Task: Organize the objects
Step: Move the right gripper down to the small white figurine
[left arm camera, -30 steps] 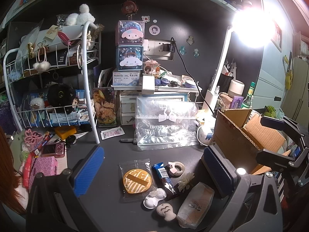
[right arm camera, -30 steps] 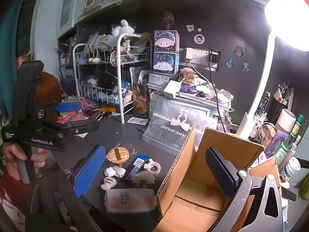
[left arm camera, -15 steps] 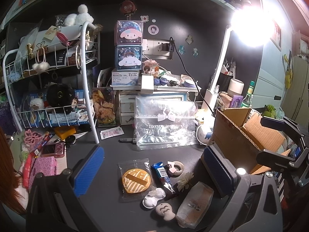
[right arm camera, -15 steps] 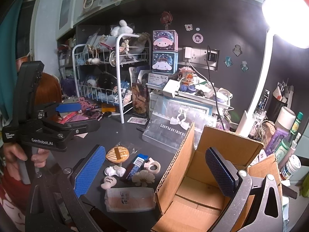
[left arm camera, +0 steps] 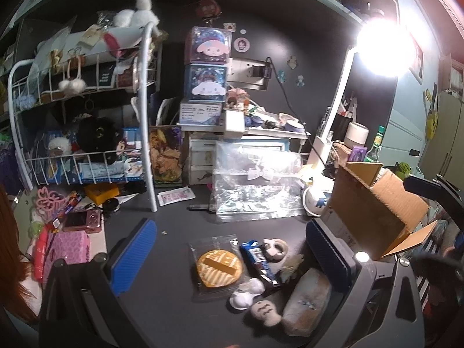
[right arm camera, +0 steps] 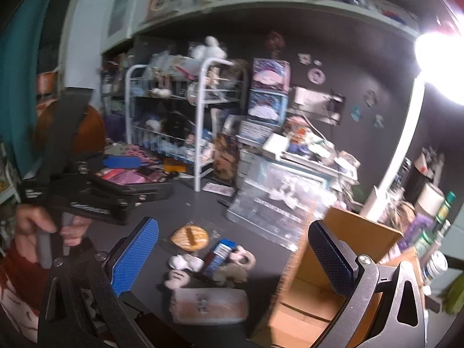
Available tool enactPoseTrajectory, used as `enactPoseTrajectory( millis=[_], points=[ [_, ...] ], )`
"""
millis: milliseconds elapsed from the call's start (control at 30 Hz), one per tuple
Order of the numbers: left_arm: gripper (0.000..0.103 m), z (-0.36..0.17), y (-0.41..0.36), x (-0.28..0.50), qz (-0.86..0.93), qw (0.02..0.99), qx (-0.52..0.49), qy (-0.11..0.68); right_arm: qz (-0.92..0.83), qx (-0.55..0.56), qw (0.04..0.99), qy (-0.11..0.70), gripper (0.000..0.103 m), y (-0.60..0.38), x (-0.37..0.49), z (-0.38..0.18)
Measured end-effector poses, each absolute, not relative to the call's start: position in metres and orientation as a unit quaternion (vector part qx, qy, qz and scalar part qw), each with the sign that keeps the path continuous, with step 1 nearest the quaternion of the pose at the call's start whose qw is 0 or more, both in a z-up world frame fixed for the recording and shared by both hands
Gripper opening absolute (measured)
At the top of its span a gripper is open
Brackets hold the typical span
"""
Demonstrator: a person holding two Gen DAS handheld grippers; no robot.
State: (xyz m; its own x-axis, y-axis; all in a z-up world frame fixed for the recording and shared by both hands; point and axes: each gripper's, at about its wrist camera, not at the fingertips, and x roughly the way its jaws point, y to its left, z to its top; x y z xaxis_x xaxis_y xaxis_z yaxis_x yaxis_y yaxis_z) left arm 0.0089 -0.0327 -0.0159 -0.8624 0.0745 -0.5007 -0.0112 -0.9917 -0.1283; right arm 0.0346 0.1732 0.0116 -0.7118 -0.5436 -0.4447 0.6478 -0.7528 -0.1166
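Observation:
A cluster of small things lies on the dark desk: a bagged round orange cookie (left arm camera: pixel 219 267) (right arm camera: pixel 190 237), a blue wrapped bar (left arm camera: pixel 259 261) (right arm camera: pixel 218 256), a tape roll (left arm camera: pixel 275 248), white figurines (left arm camera: pixel 246 293) (right arm camera: pixel 185 262) and a wrapped bread pack (left arm camera: pixel 307 301) (right arm camera: pixel 208 304). An open cardboard box (left arm camera: pixel 374 217) (right arm camera: pixel 327 298) stands to their right. My left gripper (left arm camera: pixel 232 255) is open and empty above the cluster. My right gripper (right arm camera: pixel 232 258) is open and empty, spanning the cluster and the box's left wall. The left gripper's body shows in the right wrist view (right arm camera: pixel 87 197).
A white wire rack (left arm camera: pixel 87 133) with plush toys stands at back left. A clear plastic case (left arm camera: pixel 255 185) and stacked boxes (left arm camera: pixel 207 78) are at the back. A lit desk lamp (left arm camera: pixel 377 46) glares at right. A pink camera (left arm camera: pixel 82 221) and bottles (right arm camera: pixel 435 232) are near.
The right gripper has swung left and lower, so its view is blurred and the cluster sits more central. The left gripper's view has shifted only slightly.

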Motion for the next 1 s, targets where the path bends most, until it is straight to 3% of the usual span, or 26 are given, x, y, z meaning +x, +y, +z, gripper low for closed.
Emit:
enactPoseTrajectory(
  millis=[167,367,433,500,867,1000],
  points=[
    [0.103,-0.035,-0.059,0.004,0.958,0.013,-0.281,-0.058,-0.903,0.183,0.362,0.143,0.103,0.141,0.051,-0.002],
    [0.102,-0.068,-0.084,0.003,0.949,0.011,-0.309,-0.057,-0.872,0.258,0.39,0.149,0.082,0.103,0.046,-0.055],
    [0.102,-0.077,-0.089,0.003,0.947,0.018,-0.315,-0.058,-0.859,0.3,0.388,0.149,0.064,0.095,0.038,-0.082],
    [0.102,-0.084,-0.092,0.004,0.945,0.029,-0.319,-0.062,-0.849,0.333,0.383,0.147,0.054,0.092,0.03,-0.1],
    [0.102,-0.098,-0.094,0.003,0.941,0.046,-0.33,-0.058,-0.818,0.433,0.33,0.186,0.036,0.075,-0.003,-0.147],
    [0.102,-0.099,-0.093,0.003,0.937,0.066,-0.338,-0.056,-0.8,0.456,0.336,0.197,0.023,0.07,-0.011,-0.152]
  ],
)
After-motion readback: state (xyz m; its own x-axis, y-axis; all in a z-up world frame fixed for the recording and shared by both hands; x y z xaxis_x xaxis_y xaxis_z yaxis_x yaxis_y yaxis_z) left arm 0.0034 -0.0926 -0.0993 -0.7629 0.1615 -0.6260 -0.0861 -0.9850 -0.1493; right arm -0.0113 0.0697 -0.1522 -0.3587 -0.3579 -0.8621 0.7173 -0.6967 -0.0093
